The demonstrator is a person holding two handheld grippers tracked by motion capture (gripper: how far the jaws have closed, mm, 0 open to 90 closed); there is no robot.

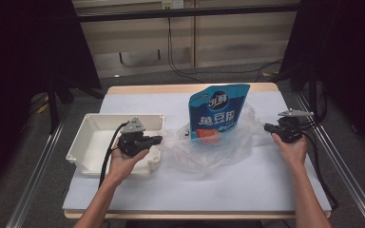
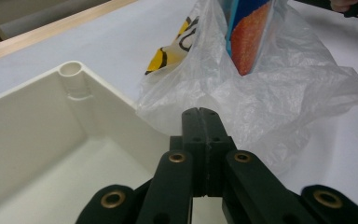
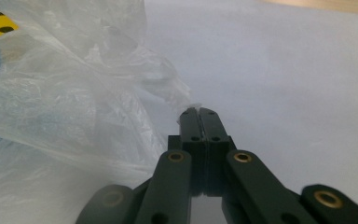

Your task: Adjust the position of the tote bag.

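Observation:
A blue printed pouch stands upright inside a crumpled clear plastic bag at mid table. My left gripper hovers over the right rim of a white tray. Its jaws are closed together, tips right against the bag; whether film is nipped I cannot tell. The pouch's orange lower part shows through the film. My right gripper sits at the bag's right edge, shut, with a thin flap of the bag running into its tips.
The tray is empty, with a round corner post. A yellow and black printed item lies inside the bag. The white table cover stretches bare toward the front. Metal rails run along both sides of the table.

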